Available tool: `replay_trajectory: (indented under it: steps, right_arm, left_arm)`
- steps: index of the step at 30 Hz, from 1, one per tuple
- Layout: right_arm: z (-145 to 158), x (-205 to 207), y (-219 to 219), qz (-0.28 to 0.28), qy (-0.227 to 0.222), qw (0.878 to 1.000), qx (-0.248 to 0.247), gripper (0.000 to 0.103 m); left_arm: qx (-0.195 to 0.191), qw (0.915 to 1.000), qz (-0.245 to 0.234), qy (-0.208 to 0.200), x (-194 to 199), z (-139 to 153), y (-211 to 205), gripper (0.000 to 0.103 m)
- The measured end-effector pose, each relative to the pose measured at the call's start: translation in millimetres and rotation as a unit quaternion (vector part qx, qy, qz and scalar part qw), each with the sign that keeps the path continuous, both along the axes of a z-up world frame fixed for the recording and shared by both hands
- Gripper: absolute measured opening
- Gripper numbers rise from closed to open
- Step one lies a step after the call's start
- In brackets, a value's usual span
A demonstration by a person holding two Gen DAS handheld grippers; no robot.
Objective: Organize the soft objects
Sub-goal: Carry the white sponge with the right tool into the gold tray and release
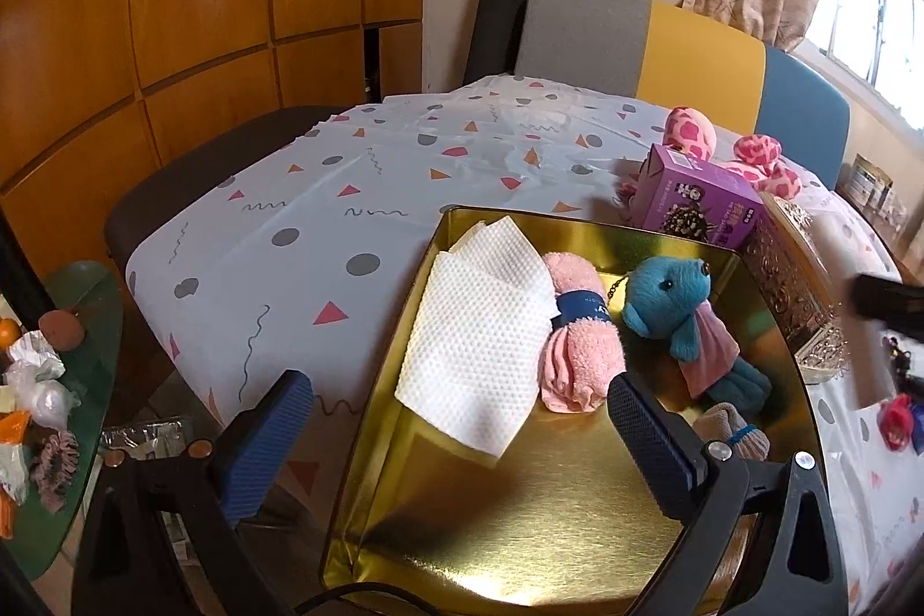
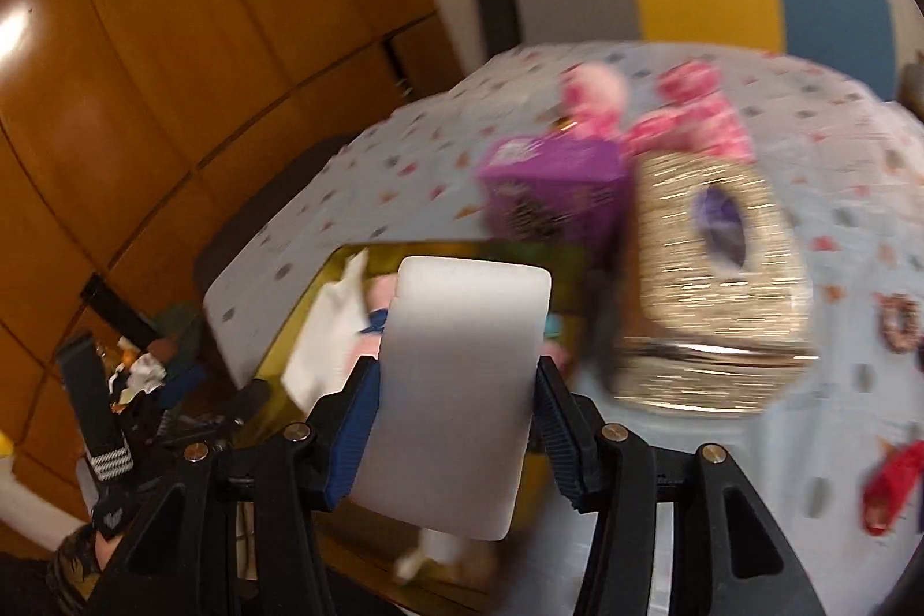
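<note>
A gold tray (image 1: pixel 520 518) on the table holds a white textured cloth (image 1: pixel 479 333), a rolled pink towel (image 1: pixel 577 356) with a blue band, a blue plush bear (image 1: pixel 670 298) in a pink dress, and a small grey sock (image 1: pixel 733 431). My left gripper (image 1: pixel 459 437) is open and wide, one finger outside the tray's left wall and the other inside. My right gripper (image 2: pixel 456 373) is shut on a white foam block (image 2: pixel 456 385), held above the tray's (image 2: pixel 439 252) near side in a blurred right wrist view.
A purple box (image 1: pixel 693 200), an ornate gold tissue box (image 1: pixel 791 281) and a pink spotted plush (image 1: pixel 756 154) stand behind and right of the tray. Small red and pink items (image 1: pixel 895 414) lie at the right. A cluttered green side table (image 1: pixel 58 385) sits on the left.
</note>
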State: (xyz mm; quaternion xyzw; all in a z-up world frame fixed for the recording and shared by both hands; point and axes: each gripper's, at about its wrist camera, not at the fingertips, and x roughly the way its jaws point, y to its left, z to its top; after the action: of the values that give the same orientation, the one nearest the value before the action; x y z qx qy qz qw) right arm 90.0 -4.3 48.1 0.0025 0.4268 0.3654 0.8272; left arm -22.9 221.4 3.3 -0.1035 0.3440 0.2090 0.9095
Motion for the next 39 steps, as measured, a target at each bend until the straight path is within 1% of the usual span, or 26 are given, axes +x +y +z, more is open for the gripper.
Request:
replay_trajectory:
  steps: [2,6,11,14,16,19,25,30,34,39]
  right_arm:
    - [-13,3,26,0.012,0.027,1.0,0.005,0.054]
    - [-44,17,63,0.015,0.065,0.998,-0.007,0.057]
    - [-82,29,87,0.015,0.104,0.994,-0.028,0.06]
    - [-90,29,84,0.009,0.114,0.993,-0.03,0.062]
    - [-88,27,76,0.002,0.107,0.994,-0.025,0.07]
    - [-79,25,65,-0.001,0.108,0.994,-0.006,0.077]
    - [-52,13,42,-0.01,0.066,0.998,0.001,0.078]
    - [-32,-4,17,-0.019,0.009,1.0,-0.02,0.078]
    - [-28,-9,-4,-0.034,-0.012,0.999,-0.036,0.078]
    - [-24,-9,-44,-0.067,-0.023,0.997,-0.041,0.078]
  left_arm:
    - [-0.002,1.0,0.002,-0.002,-2,0,3,0.103]
    - [-0.003,1.0,0.004,0.0,-3,-1,6,0.103]
    - [-0.011,0.9999,-0.004,0.005,-4,-5,8,0.103]
    - [-0.007,1.0,-0.005,0.005,-5,-5,8,0.103]
    - [-0.003,1.0,-0.005,0.006,-4,-6,8,0.103]
    - [0.001,1.0,-0.004,0.008,-3,-6,6,0.103]
    - [0.006,0.9999,-0.013,-0.003,-5,2,0,0.103]
    - [0.013,0.9996,-0.023,-0.001,-4,5,-7,0.103]
    - [0.021,0.9991,-0.037,0.004,-3,5,-17,0.103]
    - [0.027,0.9982,-0.053,0.008,-1,6,-29,0.103]
